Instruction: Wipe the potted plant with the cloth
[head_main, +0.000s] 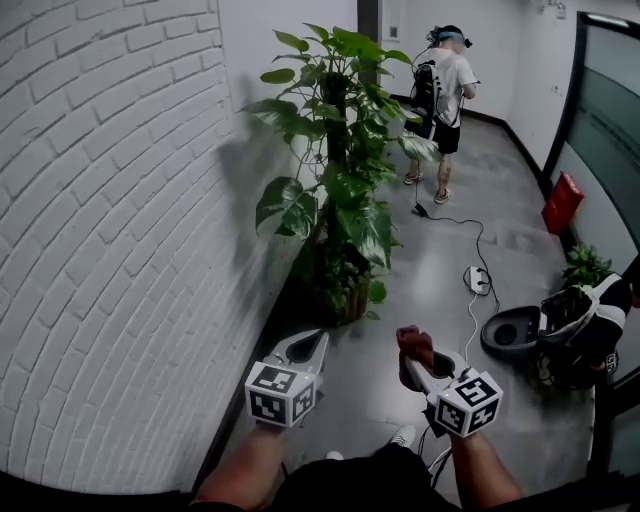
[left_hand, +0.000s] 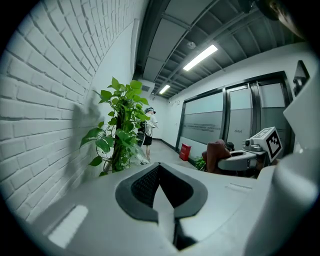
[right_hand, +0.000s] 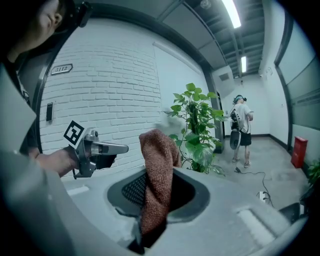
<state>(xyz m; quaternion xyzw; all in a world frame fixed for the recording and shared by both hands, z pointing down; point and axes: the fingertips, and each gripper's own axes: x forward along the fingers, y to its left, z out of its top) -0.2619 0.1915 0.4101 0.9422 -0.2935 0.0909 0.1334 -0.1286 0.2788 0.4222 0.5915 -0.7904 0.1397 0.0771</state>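
Two claws: my left claw (head_main: 312, 342) is closed and empty; my right claw (head_main: 414, 364) pinches the rust-brown cloth (head_main: 413, 343).
Potted plant (head_main: 335, 170): well ahead, beside the brick wall (head_main: 110, 200), untouched.
Leaves (head_main: 280, 200): I'd walk closer, then wipe each lightly, stem to tip, so none tears.

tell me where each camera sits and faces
Head view: person's head, facing down toward the potted plant; forearms, left gripper, right gripper show.
Left gripper view: on the left gripper, facing the potted plant; right gripper with the cloth shows at right.
Right gripper view: on the right gripper, facing the potted plant past the cloth; left gripper shows at left.
Shared: all show the potted plant.
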